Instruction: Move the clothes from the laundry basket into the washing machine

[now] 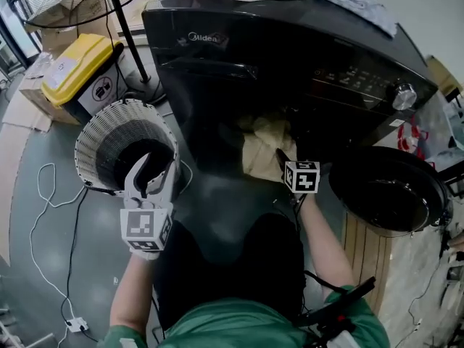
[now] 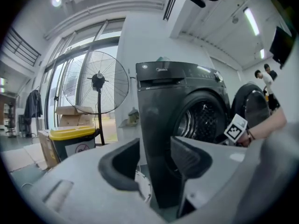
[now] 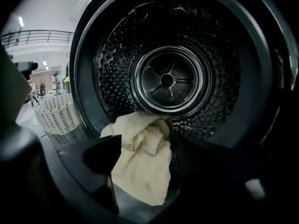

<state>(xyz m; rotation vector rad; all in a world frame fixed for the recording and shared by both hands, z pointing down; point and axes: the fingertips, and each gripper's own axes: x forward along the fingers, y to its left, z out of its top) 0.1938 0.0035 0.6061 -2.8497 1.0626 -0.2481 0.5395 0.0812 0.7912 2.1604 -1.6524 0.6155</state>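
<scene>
Left gripper (image 1: 154,167): your jaws stand spread wide with nothing between the pads. In the left gripper view only the far corner of the black front-loading washing machine (image 2: 187,106) shows through the gap. From the head view this tool hangs over the near rim of the round white woven laundry basket (image 1: 90,133), left of the machine. The basket's inside reads dark; contents cannot be made out.

Right gripper (image 1: 281,158): you have it at the mouth of the perforated steel drum (image 3: 168,78), the round door (image 1: 388,191) swung open to the right. The jaws are parted, with the crumpled cream-yellow cloth (image 3: 145,125) lying between them. The cloth drapes over the drum's near lip. The right jaw is dark against the dark seal, so contact there is uncertain; the pads do not appear to pinch it.
</scene>
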